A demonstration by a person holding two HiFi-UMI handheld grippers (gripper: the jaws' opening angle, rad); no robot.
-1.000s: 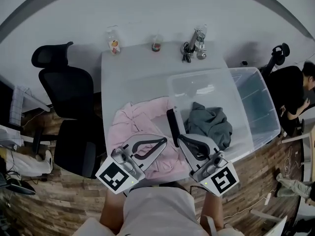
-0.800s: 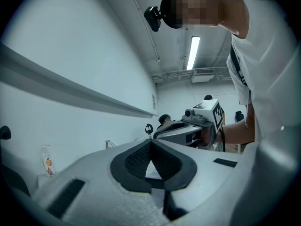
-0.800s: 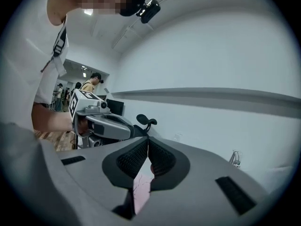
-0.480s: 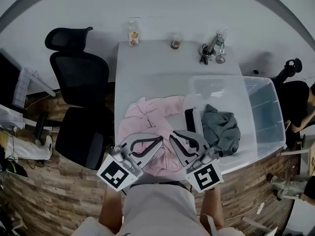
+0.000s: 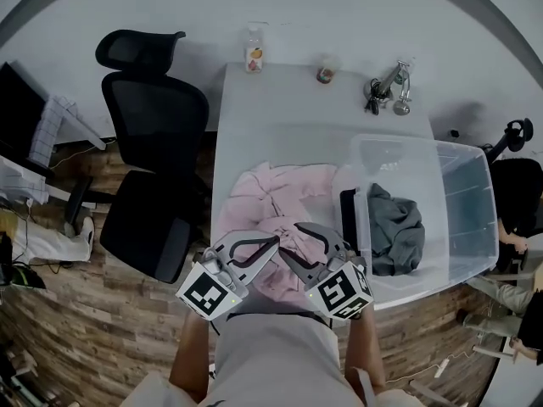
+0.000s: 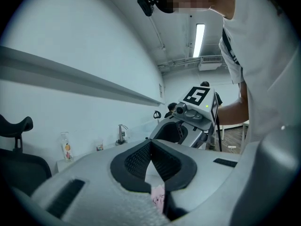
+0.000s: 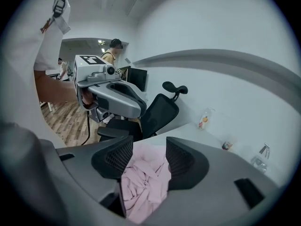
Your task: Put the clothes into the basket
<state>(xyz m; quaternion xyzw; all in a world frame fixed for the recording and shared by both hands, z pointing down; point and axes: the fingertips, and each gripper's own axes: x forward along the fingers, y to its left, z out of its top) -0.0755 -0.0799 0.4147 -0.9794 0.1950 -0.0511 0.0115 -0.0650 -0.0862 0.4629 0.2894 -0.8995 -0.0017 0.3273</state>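
I am keeping the left claw (image 6: 150,143) clenched, pads tip to tip, low over the near edge of the pink garment (image 5: 284,195); a scrap of pink is showing by the root of the pads, but I cannot tell whether it is pinched. The garment is lying crumpled on the tabletop (image 5: 297,100), just beside the clear plastic bin (image 5: 468,195). The right claw (image 7: 148,149) is standing released, tilting down, with pink folds showing between its pads but not pressed. To do this well, I judge I should be sinking the right pads into a thick ridge of folds before clenching, so the whole garment is lifting together. Against a second ago, the right claw is no longer over the bin's near wall but over the pink heap beside the left, its jaws have just been opening, and the grey garment (image 5: 395,227) is resting in the bin as before.
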